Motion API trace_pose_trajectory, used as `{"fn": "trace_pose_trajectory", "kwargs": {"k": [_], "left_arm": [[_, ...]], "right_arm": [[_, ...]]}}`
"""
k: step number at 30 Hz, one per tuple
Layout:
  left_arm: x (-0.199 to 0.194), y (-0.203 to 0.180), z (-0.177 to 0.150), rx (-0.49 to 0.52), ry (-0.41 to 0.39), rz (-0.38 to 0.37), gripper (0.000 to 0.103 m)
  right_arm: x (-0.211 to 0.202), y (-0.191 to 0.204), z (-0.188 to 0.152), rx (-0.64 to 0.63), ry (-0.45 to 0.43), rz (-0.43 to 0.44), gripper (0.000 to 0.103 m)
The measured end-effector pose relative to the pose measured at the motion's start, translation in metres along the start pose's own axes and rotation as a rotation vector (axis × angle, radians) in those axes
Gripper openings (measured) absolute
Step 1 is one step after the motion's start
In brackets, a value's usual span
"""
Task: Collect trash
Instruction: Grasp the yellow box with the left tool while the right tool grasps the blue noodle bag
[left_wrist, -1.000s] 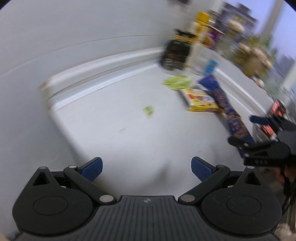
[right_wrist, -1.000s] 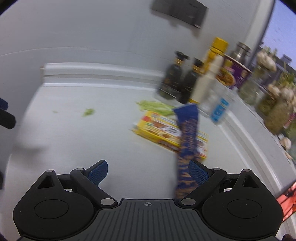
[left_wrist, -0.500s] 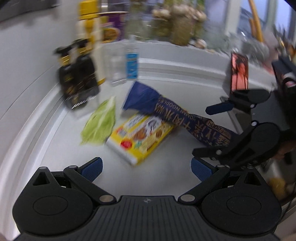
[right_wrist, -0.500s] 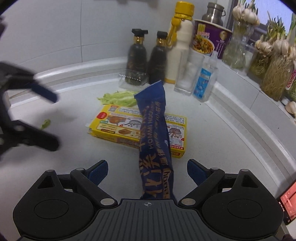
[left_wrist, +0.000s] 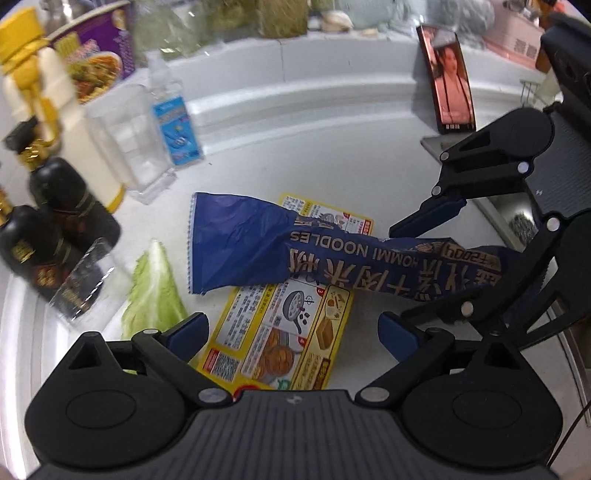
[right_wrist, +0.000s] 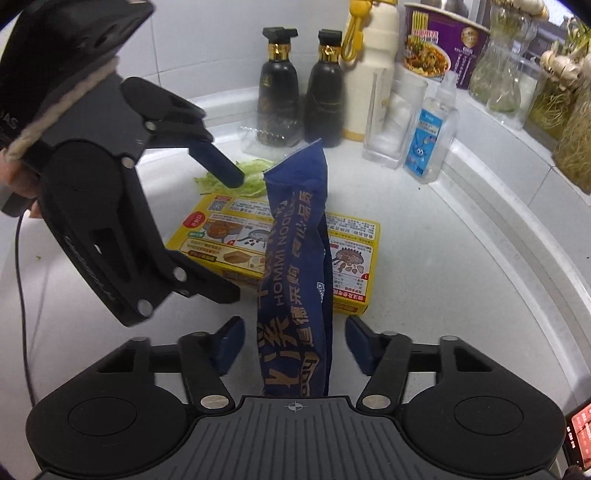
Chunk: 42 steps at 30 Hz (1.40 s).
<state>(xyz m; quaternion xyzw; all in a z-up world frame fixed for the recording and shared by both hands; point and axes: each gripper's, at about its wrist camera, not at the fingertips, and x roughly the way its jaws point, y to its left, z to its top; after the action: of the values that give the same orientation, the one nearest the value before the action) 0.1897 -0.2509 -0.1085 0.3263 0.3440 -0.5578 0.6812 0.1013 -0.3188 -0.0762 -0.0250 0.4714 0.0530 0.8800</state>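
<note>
A long blue noodle wrapper (right_wrist: 295, 266) lies across a flat yellow food box (right_wrist: 354, 243) on the white counter, with a green lettuce leaf (right_wrist: 251, 177) behind. My right gripper (right_wrist: 295, 345) is open, its pads either side of the wrapper's near end, not touching. In the left wrist view the wrapper (left_wrist: 295, 247) crosses the yellow box (left_wrist: 280, 332), with the leaf (left_wrist: 155, 291) at left. My left gripper (left_wrist: 291, 332) is open above the box. The right gripper (left_wrist: 406, 273) shows there, straddling the wrapper's end.
Two dark sauce bottles (right_wrist: 299, 85), a cream bottle with yellow cap (right_wrist: 369, 66), a clear glass (right_wrist: 391, 122), a sanitiser bottle (right_wrist: 432, 136) and a purple noodle cup (right_wrist: 439, 40) line the back ledge. A phone (left_wrist: 450, 77) leans at the right by a sink edge (left_wrist: 517, 218).
My left gripper swung right from the bare counter to hover over the yellow box. My right gripper moved in over the wrapper's near end and its pads narrowed around it.
</note>
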Motion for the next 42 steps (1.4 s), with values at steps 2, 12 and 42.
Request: {"fn": "trace_pose_trajectory", "kwargs": {"k": [2, 12, 42], "left_arm": [[0.006, 0.002, 0.003, 0.006, 0.024, -0.004, 0.095], [0.006, 0.006, 0.005, -0.082, 0.038, -0.029, 0.079], [-0.105, -0.032, -0.075, -0.543, -0.068, 0.075, 0.014]], "right_arm": [[0.002, -0.003, 0.001, 0.019, 0.009, 0.008, 0.039], [-0.006, -0.005, -0.001, 0.037, -0.009, 0.013, 0.036], [-0.072, 0.059, -0.009, -0.034, -0.087, 0.041, 0.036]]}}
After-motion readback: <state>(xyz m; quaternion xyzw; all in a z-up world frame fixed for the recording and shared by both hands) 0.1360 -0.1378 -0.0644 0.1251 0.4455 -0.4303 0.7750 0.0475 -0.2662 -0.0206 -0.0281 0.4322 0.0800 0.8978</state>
